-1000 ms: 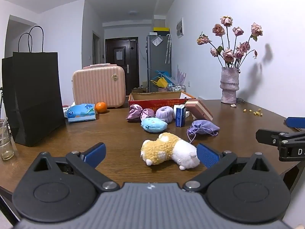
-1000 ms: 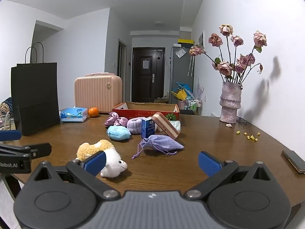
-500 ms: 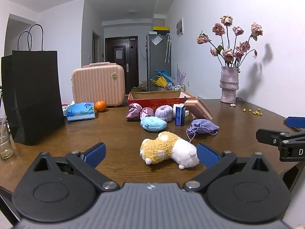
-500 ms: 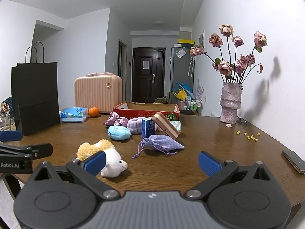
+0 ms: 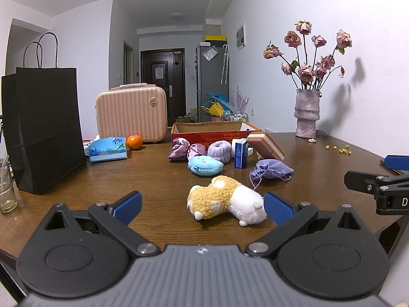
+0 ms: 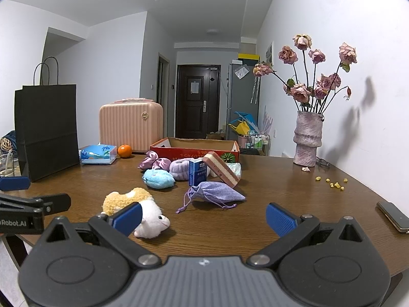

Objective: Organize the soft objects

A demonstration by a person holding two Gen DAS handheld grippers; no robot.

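Observation:
A yellow and white plush toy [image 5: 226, 200] lies on the wooden table [image 5: 153, 179], just ahead of my open, empty left gripper [image 5: 202, 206]. It also shows in the right wrist view [image 6: 138, 207], partly behind the left fingertip of my open, empty right gripper [image 6: 203, 220]. Farther off lie a lilac drawstring pouch [image 6: 217, 195], a blue plush [image 6: 158, 178], a purple satin scrunchie [image 6: 154, 163] and a lilac fuzzy ring [image 6: 180, 168]. Behind them stands an open red cardboard box [image 6: 195, 149].
A small blue carton [image 6: 197, 172] and a pink striped block [image 6: 222, 168] stand among the soft things. A black paper bag [image 5: 43, 128], a pink case [image 5: 131, 113], a tissue pack [image 5: 108, 149] and an orange [image 5: 134, 142] stand left. A flower vase [image 6: 308, 138] and a phone [image 6: 393, 216] are right.
The left gripper has drifted very slightly; the plush sits a touch nearer its right finger. Nothing was taken hold of or moved.

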